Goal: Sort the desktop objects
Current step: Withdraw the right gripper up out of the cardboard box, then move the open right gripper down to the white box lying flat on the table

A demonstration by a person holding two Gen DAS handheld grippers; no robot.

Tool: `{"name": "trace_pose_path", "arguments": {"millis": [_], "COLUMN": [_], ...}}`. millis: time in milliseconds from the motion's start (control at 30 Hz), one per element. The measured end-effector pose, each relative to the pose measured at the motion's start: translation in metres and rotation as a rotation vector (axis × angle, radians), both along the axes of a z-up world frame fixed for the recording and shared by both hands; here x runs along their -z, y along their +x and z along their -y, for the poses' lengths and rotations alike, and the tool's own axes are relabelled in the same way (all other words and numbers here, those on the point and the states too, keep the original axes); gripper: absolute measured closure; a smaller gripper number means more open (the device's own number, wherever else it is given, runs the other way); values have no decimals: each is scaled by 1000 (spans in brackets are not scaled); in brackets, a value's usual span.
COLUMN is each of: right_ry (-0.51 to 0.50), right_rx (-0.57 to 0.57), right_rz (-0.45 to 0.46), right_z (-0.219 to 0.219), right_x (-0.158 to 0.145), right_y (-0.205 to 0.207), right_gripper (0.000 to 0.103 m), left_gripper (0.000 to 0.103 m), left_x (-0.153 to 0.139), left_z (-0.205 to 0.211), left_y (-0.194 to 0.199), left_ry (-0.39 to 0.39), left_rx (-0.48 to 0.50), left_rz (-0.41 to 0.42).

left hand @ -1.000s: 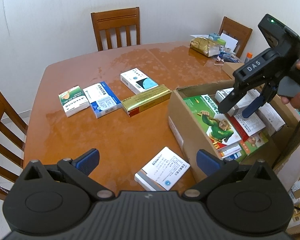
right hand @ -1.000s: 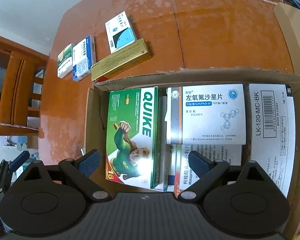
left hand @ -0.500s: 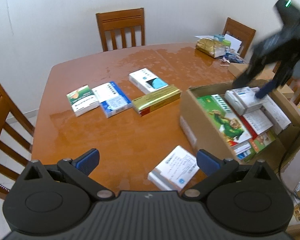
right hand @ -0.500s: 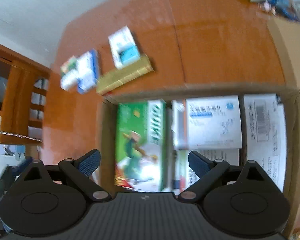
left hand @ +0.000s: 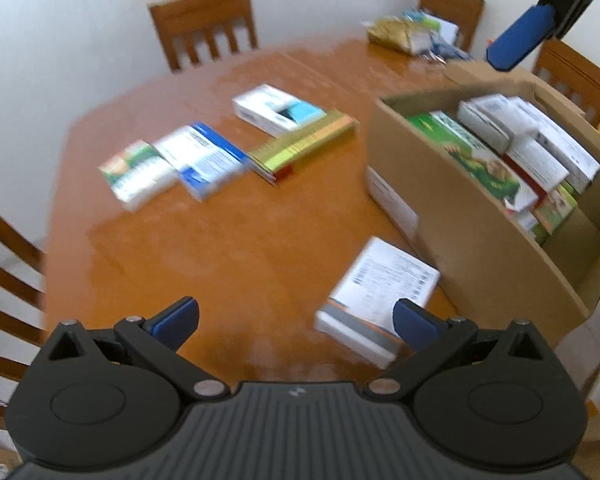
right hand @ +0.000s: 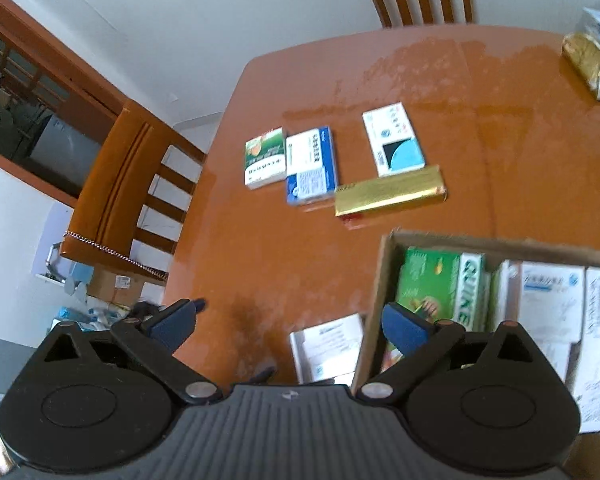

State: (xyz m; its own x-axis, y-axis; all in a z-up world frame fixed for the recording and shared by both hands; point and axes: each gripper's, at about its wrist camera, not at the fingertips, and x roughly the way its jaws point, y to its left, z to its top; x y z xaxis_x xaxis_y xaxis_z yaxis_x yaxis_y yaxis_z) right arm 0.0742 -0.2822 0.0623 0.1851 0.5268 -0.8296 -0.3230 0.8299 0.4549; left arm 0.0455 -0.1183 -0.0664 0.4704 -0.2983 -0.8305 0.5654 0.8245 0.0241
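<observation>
Several medicine boxes lie on the brown table (left hand: 236, 240): a green-white box (left hand: 138, 174), a blue-white box (left hand: 202, 160), a white box with a blue corner (left hand: 278, 109), a gold box (left hand: 304, 145) and a white box (left hand: 380, 298) by the carton. The cardboard carton (left hand: 472, 248) at the right is packed with boxes, among them a green QUIKE box (right hand: 440, 292). My left gripper (left hand: 296, 322) is open and empty above the table's near edge. My right gripper (right hand: 290, 322) is open and empty, high over the carton's left wall; its blue fingertip (left hand: 518, 38) shows in the left wrist view.
Wooden chairs stand around the table: one at the far side (left hand: 204, 24), one at the left (right hand: 128, 184) and others at the far right (left hand: 452, 8). A gold bag with clutter (left hand: 400, 34) lies at the table's far right corner.
My right gripper has lifted up and out of the carton and tilted toward the table's boxes. The left gripper has drifted left and stayed open.
</observation>
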Motion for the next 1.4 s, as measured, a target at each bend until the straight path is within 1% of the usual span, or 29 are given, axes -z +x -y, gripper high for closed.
{"name": "trace_pose_path", "arguments": {"millis": [67, 200, 300, 433, 600, 700, 800, 900, 967, 1033, 1133, 1367, 1400], "right_ry": [14, 31, 30, 26, 24, 23, 19, 21, 22, 20, 22, 23, 24], "right_rx": [12, 43, 56, 73, 80, 79, 73, 66, 60, 58, 74, 89, 93], "right_rz": [-14, -37, -44, -53, -61, -66, -70, -73, -70, -69, -74, -86, -88], "right_z": [3, 11, 18, 24, 27, 26, 22, 18, 16, 17, 20, 28, 29], "right_x": [2, 6, 6, 8, 12, 13, 15, 15, 14, 14, 15, 19, 20], "right_y": [-4, -7, -7, -5, -2, 0, 3, 4, 4, 4, 4, 3, 3], "right_gripper": [1, 1, 1, 1, 1, 1, 1, 1, 1, 1, 1, 1, 1], "left_gripper": [0, 0, 0, 0, 0, 0, 0, 0, 0, 0, 0, 1, 5], "left_x": [11, 29, 39, 48, 49, 47, 44, 43, 42, 42, 46, 49, 49], "left_z": [9, 28, 35, 37, 20, 11, 13, 24, 30, 36, 43, 45, 45], "left_y": [0, -5, -5, 1, 15, 19, 20, 21, 21, 21, 22, 24, 24], "left_ry": [11, 46, 56, 103, 110, 110, 102, 125, 114, 103, 116, 97, 94], "left_rx": [47, 164, 213, 192, 107, 97, 150, 192, 229, 278, 325, 391, 401], "left_rz": [-20, -18, -18, 11, 6, 6, 16, 52, 62, 61, 55, 25, 20]}}
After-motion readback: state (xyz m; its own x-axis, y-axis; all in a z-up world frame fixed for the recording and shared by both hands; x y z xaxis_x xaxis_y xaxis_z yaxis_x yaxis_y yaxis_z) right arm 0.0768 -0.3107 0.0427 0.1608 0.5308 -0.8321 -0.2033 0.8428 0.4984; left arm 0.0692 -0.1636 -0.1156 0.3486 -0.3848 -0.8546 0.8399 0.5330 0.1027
